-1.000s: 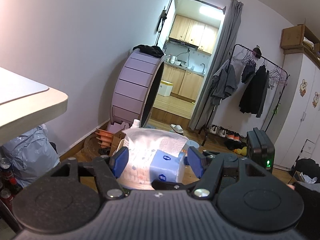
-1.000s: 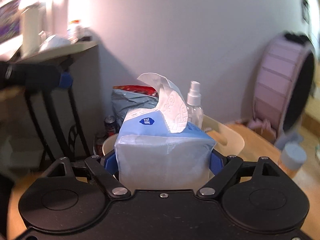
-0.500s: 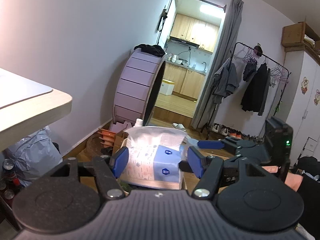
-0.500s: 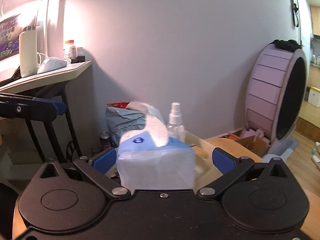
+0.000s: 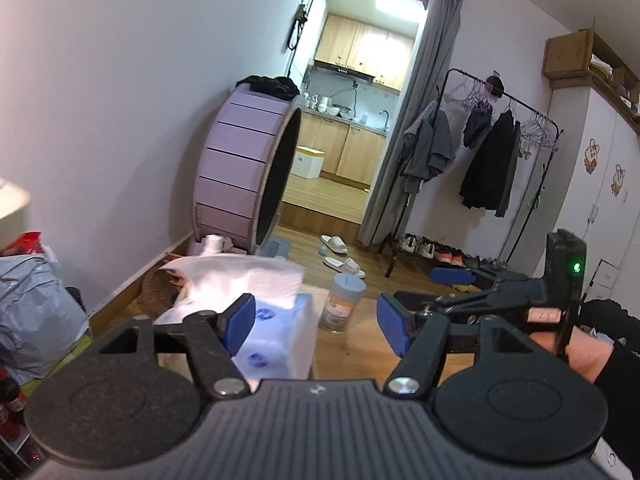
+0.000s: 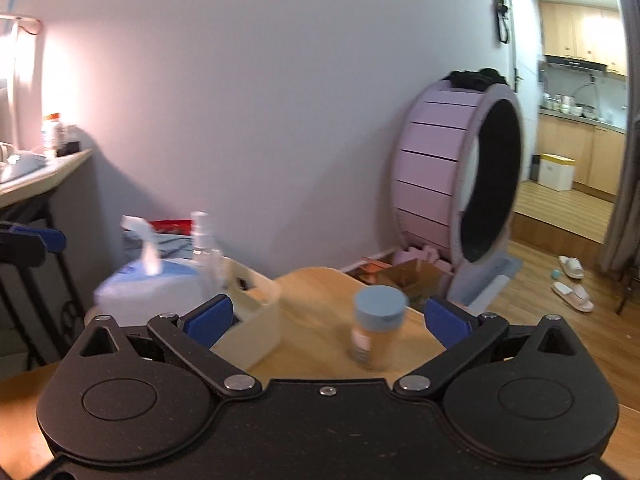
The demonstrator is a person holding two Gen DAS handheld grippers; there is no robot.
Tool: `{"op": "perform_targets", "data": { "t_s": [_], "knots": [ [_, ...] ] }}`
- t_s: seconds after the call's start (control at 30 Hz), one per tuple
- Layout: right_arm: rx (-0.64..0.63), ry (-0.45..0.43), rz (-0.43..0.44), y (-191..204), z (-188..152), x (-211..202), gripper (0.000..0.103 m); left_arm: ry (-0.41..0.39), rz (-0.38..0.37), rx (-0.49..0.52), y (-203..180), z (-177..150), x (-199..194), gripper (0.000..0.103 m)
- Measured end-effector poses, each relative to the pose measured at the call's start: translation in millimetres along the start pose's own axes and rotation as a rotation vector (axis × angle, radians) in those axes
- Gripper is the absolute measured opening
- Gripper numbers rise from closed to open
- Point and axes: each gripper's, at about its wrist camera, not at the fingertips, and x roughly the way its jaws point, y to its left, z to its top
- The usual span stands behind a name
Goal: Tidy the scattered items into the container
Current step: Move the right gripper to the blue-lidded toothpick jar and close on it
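A blue-and-white tissue pack [image 6: 148, 284] sits in the cream container [image 6: 256, 320] on the wooden table, and a clear spray bottle [image 6: 202, 240] stands upright behind it. To the container's right stands a jar with a pale blue lid [image 6: 376, 332], apart from it. My right gripper [image 6: 328, 320] is wide open and empty, with the jar just beyond its fingers. My left gripper [image 5: 316, 326] has its jaws opening. The tissue pack [image 5: 276, 340] lies past its left pad, and neither pad presses on it. The jar [image 5: 342, 302] shows beyond, and the right gripper [image 5: 452, 276] is off to the right.
A purple cat wheel [image 6: 452, 184] stands against the wall behind the table [image 6: 316, 300]. A desk [image 6: 40, 172] and grey bags [image 5: 32, 320] are at the left. A clothes rack [image 5: 492, 168], shoes and slippers [image 5: 340, 266] fill the floor to the right.
My right gripper opened and let go of the tissue pack, which now rests in the container, then drew back and swung right toward the jar. My left gripper shifted right as well.
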Motion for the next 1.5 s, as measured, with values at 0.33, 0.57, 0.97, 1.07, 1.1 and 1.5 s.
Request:
{"op": "perform_targets", "data": {
  "t_s": [0.33,0.57,0.97,1.07,1.1,1.5],
  "knots": [
    [0.0,0.05,-0.023,-20,-19,52,0.103,0.112,0.006,0.07,-29,26,71,0.071],
    [0.007,0.056,0.008,-37,-24,75,0.103,0.168,-0.015,0.056,-26,29,100,0.072],
    [-0.044,0.066,0.084,-39,-30,99,0.103,0.252,0.028,0.046,-17,42,116,0.072],
    [-0.068,0.066,0.086,-34,-31,103,0.103,0.255,0.033,0.046,-17,42,115,0.072],
    [-0.076,0.066,0.084,-32,-31,104,0.103,0.257,0.034,0.044,-17,43,116,0.072],
    [-0.058,0.123,0.093,-32,-27,116,0.048,0.276,0.039,0.032,-16,48,114,0.072]
  ]
}}
